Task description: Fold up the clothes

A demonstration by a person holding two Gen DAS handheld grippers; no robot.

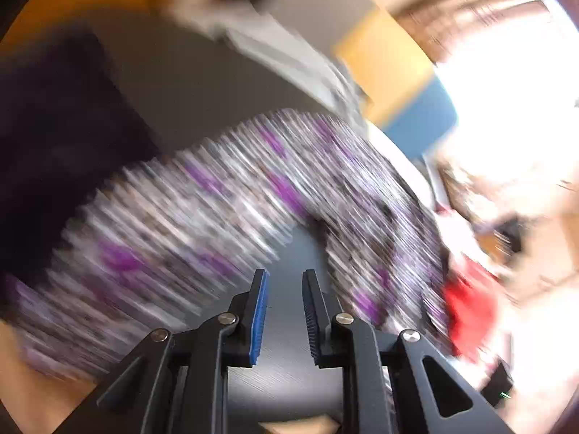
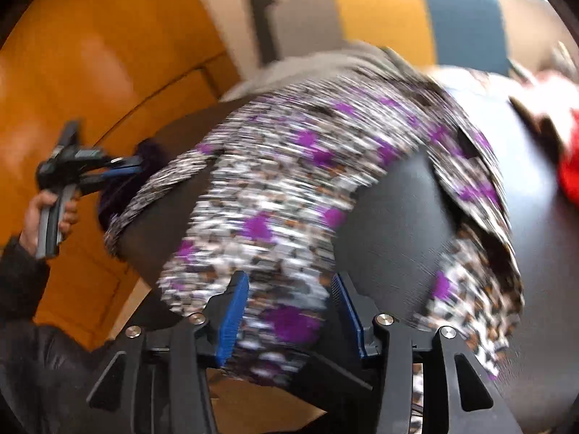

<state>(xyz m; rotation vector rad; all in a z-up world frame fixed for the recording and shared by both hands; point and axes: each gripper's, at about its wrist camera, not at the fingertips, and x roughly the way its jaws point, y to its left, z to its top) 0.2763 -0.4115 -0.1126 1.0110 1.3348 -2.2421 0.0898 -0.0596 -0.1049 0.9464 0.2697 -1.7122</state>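
Both views are badly smeared, so the print on the patterned garment (image 1: 224, 202) reads only as purple, white and dark flecks, and its edges and folds are hard to make out. It lies spread across the dark round counter (image 1: 289, 325), draping past the near rim. A red thing (image 1: 470, 307) at the right and a dark purple cloth (image 1: 54, 137) at the left are too blurred to name.

The left gripper (image 1: 286, 311) has its jaws slightly apart, with bare counter between the blue pads and no cloth in them. The right gripper (image 2: 289, 318) has its jaws wider apart; the garment (image 2: 289, 188) lies between them, but whether the pads press it I cannot tell.

Only the right wrist view shows a hand (image 2: 47, 213) in a dark sleeve (image 2: 21, 271) holding the left gripper (image 2: 123, 175) beside the purple cloth (image 2: 119, 188).
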